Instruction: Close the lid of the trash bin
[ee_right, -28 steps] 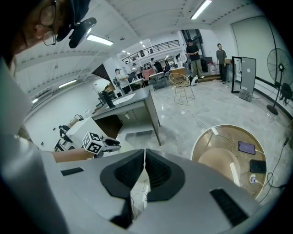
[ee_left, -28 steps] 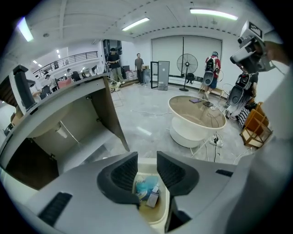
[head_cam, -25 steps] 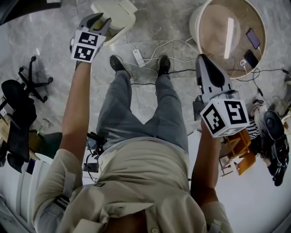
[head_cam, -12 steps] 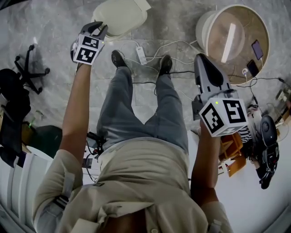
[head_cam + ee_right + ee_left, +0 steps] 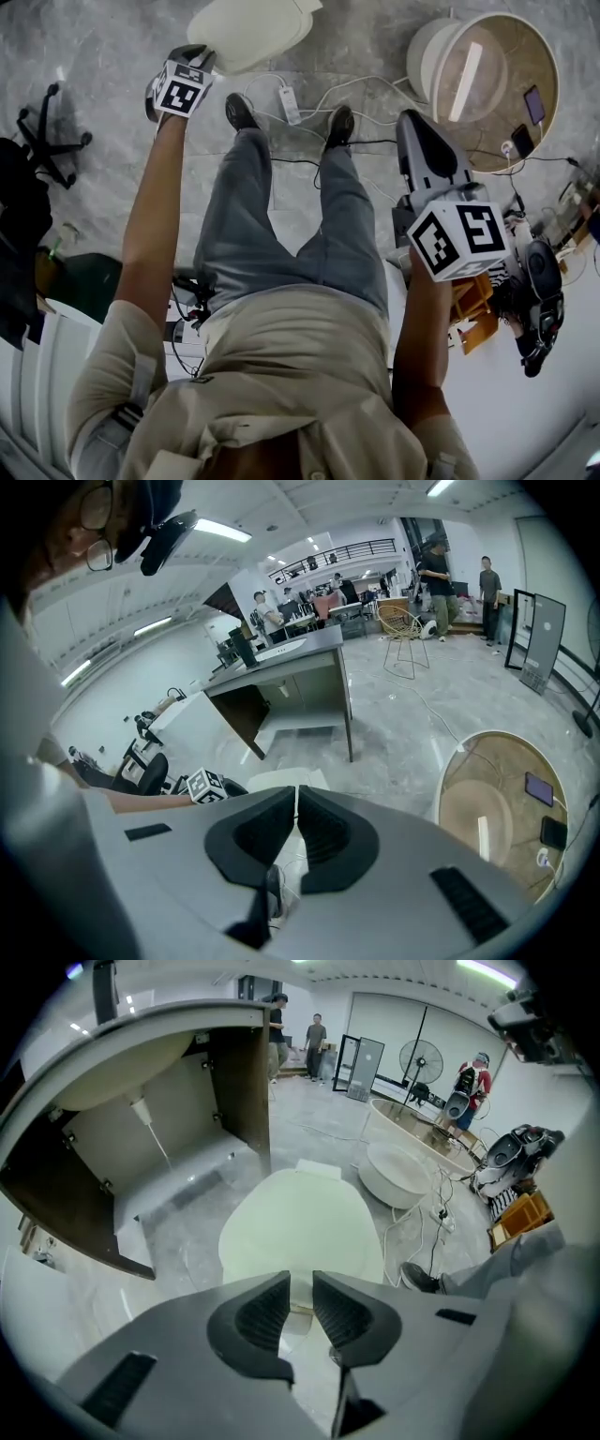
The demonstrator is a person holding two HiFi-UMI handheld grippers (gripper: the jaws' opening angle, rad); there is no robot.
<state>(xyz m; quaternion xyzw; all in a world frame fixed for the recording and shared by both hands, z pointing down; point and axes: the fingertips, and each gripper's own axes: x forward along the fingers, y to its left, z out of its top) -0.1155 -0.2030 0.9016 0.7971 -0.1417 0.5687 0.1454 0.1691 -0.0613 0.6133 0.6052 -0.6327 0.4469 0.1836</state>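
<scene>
- Floor (image 5: 112, 37): grey marbled stone. It bears the trash bin and everything listed below.
- Bench (image 5: 234, 1063): pale top with dark brown side panels. It stands just beyond and to the left of the trash bin in the left gripper view.
- Person (image 5: 281, 375): beige shirt and grey trousers, standing close in front of the trash bin with both arms stretched forward.
- Round table (image 5: 497, 47): glass top over a pale drum base, well to the right of the trash bin.
- Trash bin (image 5: 253, 28): cream, on the floor ahead of the person's left foot. Its lid (image 5: 300, 1227) lies low and nearly level, top face up.
- Office chair (image 5: 47, 141): black, well to the left of the trash bin.
- Right gripper (image 5: 412, 127): held well to the right of the trash bin, near the round table. Its jaws are pressed together with nothing between them.
- Left gripper (image 5: 199, 58): pointing steeply down at the near left edge of the lid. Its jaws stand a narrow gap apart and the lid's near edge shows through the gap. No pinch on the lid can be made out.
- Shoes (image 5: 240, 111): dark, a pair, just in front of the trash bin.
- Power strip (image 5: 289, 105): white, on the floor between the shoes, with white cables (image 5: 347, 89) running toward the round table.
- Phones (image 5: 533, 103): two, on the round table, far from the trash bin.
</scene>
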